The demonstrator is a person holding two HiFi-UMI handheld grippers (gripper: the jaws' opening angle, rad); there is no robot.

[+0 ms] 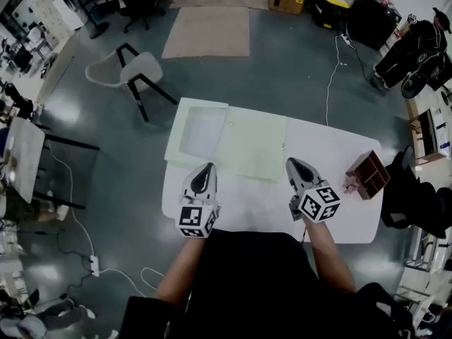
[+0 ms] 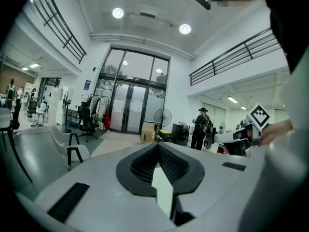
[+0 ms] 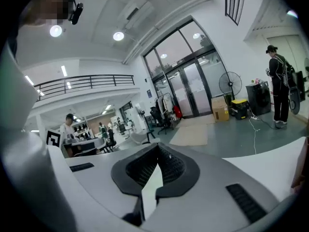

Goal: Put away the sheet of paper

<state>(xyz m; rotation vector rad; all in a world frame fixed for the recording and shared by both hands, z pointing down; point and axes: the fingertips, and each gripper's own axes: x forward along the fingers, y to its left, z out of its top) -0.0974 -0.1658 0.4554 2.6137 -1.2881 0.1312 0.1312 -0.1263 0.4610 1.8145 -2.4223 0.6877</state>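
Observation:
A pale green sheet of paper [image 1: 253, 147] lies flat on the white table [image 1: 353, 224], next to a clear folder [image 1: 198, 131] on its left. My left gripper [image 1: 207, 167] rests low at the sheet's near left corner. In the left gripper view its jaws meet at the tips [image 2: 157, 147], and I see nothing pinched between them. My right gripper [image 1: 290, 162] sits just off the sheet's right edge. Its jaws are also shut, tip to tip [image 3: 158, 148], and the sheet does not show between them.
A small wooden organiser [image 1: 368, 174] stands near the table's right edge. Beyond the table's far left corner is a white chair [image 1: 138, 71]. A cable [image 1: 332, 69] runs over the floor behind the table. People stand among desks in the hall.

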